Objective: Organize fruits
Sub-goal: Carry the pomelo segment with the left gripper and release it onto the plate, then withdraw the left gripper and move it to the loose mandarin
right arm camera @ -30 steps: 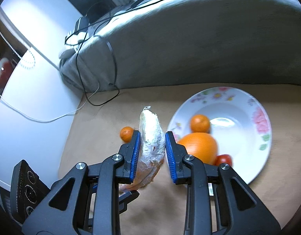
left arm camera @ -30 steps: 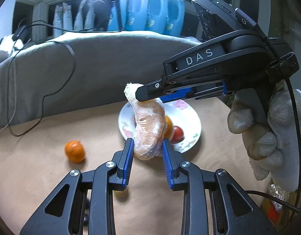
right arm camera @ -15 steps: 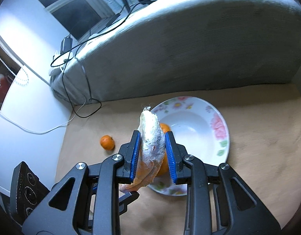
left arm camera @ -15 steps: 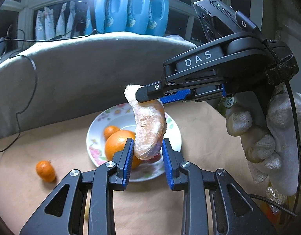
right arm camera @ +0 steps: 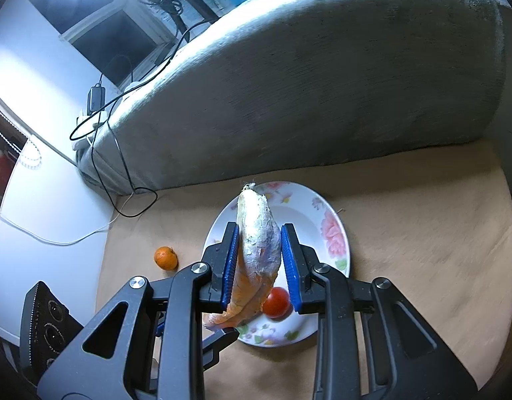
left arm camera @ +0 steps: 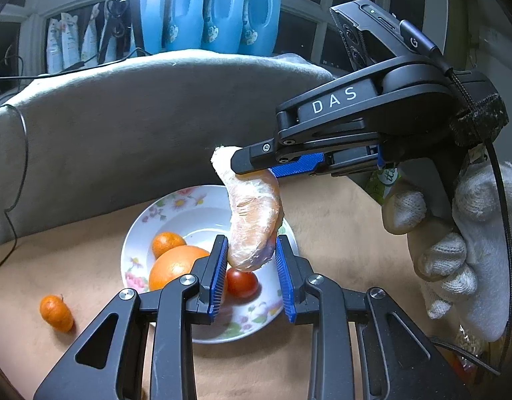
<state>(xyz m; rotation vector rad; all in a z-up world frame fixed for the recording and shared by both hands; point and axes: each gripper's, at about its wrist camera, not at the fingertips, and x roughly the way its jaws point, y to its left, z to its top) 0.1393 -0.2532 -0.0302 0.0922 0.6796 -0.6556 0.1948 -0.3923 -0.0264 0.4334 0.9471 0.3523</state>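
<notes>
Plastic-wrapped orange fruit piece [left arm camera: 254,216] hangs above the floral plate [left arm camera: 202,200], right gripper [right arm camera: 259,260] clamped on its upper part, left gripper [left arm camera: 251,270] jaws apart around its lower end, barely touching if at all. Plate on the tan bench [left arm camera: 339,220] holds a big orange [left arm camera: 176,266], small mandarin [left arm camera: 166,242] and tomato [left arm camera: 242,283]; another mandarin [left arm camera: 56,313] lies on the bench left of the plate.

A tan table [left arm camera: 339,206] carries a floral plate [left arm camera: 202,206] near its back edge. A small mandarin [left arm camera: 56,313] lies on the table, apart from the plate, toward the left edge. A grey cushion [left arm camera: 139,116] lines the back edge.
</notes>
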